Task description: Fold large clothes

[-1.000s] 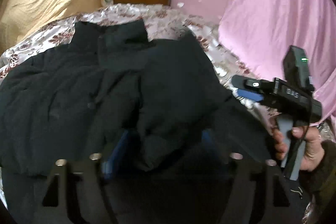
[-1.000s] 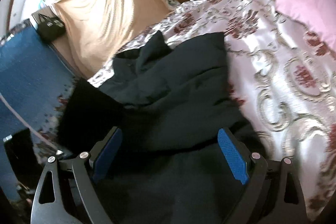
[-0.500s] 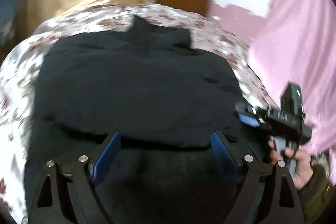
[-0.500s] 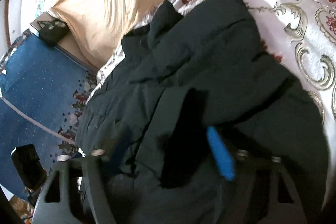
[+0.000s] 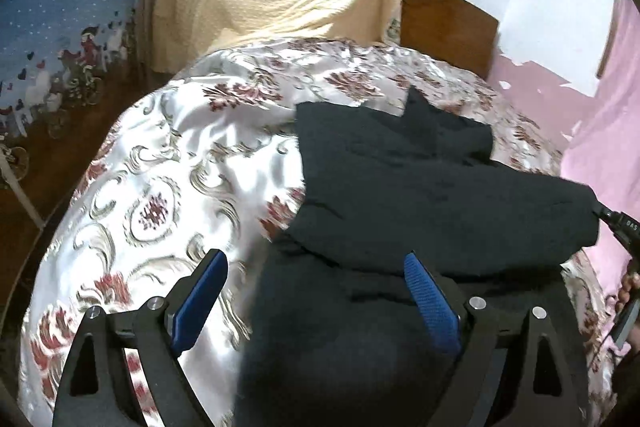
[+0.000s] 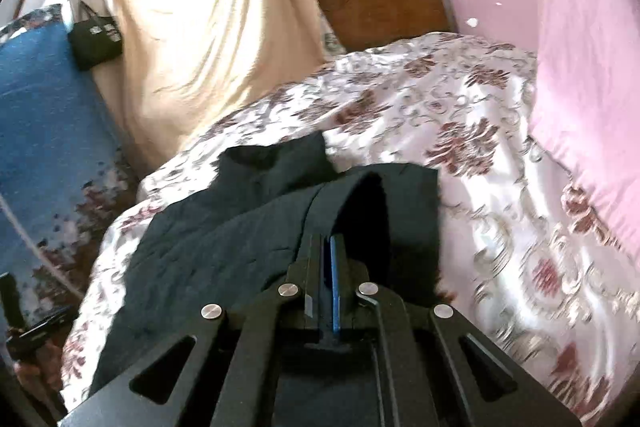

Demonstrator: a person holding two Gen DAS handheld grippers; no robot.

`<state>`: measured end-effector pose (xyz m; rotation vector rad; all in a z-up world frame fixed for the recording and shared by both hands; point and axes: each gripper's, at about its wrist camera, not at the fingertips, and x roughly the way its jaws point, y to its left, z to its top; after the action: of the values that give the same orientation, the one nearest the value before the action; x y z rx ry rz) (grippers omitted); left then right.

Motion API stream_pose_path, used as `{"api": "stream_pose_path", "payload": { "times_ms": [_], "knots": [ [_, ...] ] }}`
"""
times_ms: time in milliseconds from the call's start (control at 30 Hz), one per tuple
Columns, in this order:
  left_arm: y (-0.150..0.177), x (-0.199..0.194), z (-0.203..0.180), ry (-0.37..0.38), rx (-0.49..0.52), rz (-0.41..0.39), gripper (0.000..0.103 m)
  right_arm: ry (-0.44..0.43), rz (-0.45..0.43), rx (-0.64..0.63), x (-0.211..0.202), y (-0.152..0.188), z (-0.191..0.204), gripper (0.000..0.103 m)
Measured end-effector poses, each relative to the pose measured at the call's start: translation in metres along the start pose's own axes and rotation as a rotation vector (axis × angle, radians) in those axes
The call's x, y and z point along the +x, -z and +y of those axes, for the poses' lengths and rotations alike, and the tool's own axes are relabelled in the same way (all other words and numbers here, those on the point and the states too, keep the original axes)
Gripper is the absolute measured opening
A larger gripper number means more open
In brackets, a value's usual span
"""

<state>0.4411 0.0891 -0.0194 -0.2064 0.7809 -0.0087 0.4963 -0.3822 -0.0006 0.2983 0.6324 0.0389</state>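
Black jacket (image 5: 420,187) lies on the floral satin bedspread (image 5: 168,163), partly folded, its upper layer doubled over the lower part. On the left side, the left gripper (image 5: 316,291) hovers over the garment's near edge with its blue-padded fingers (image 5: 202,297) spread wide and nothing between them, probably lining up to catch that edge. Further right, the right gripper (image 6: 330,251) has its fingers pressed together on a raised fold of the cloth, seemingly to carry that layer across. On its body, at the left view's right edge, only the letters "DAS" can be read.
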Motion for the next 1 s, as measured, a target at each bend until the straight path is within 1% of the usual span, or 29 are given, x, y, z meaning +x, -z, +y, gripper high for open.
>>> {"api": "stream_pose_path", "payload": {
  "times_ms": [33,133,200,233,300,367,467,533,600,700,733,833,1000],
  "knots": [
    [-0.006,0.01,0.001,-0.008,-0.008,0.008,0.09,0.018,0.014,-0.002,0.006,-0.003,-0.003,0.003],
    [-0.02,0.035,-0.004,-0.013,-0.006,0.021,0.09,0.107,0.096,-0.031,0.039,0.0,-0.007,0.006],
    [-0.029,0.054,-0.011,-0.022,0.009,0.027,0.09,0.168,0.101,-0.057,0.05,0.005,-0.007,0.007],
    [-0.033,0.064,-0.016,-0.025,0.014,0.035,0.09,0.176,0.097,-0.073,0.056,0.008,-0.004,0.008],
    [-0.037,0.082,-0.025,-0.025,0.027,0.055,0.09,0.174,0.108,-0.126,0.06,0.015,-0.004,0.017],
    [-0.037,0.1,-0.035,-0.041,0.057,0.081,0.09,0.186,0.134,-0.201,0.068,0.022,0.007,0.022],
    [-0.028,0.121,-0.044,-0.072,0.105,0.108,0.09,0.206,0.178,-0.317,0.082,0.035,0.024,0.025],
    [-0.021,0.129,-0.047,-0.077,0.127,0.106,0.092,0.223,0.224,-0.365,0.097,0.045,0.027,0.027],
    [-0.013,0.135,-0.048,-0.082,0.142,0.092,0.096,0.23,0.226,-0.393,0.102,0.052,0.029,0.031],
    [-0.008,0.143,-0.045,-0.07,0.127,0.099,0.1,0.213,0.221,-0.384,0.109,0.06,0.023,0.032],
    [-0.007,0.146,-0.043,-0.066,0.119,0.1,0.103,0.205,0.222,-0.379,0.111,0.061,0.022,0.032],
    [-0.004,0.153,-0.04,-0.055,0.102,0.099,0.103,0.195,0.213,-0.372,0.117,0.067,0.02,0.033],
    [0.001,0.155,-0.043,-0.07,0.112,0.07,0.103,0.178,0.181,-0.351,0.118,0.077,0.016,0.033]
  ]
}}
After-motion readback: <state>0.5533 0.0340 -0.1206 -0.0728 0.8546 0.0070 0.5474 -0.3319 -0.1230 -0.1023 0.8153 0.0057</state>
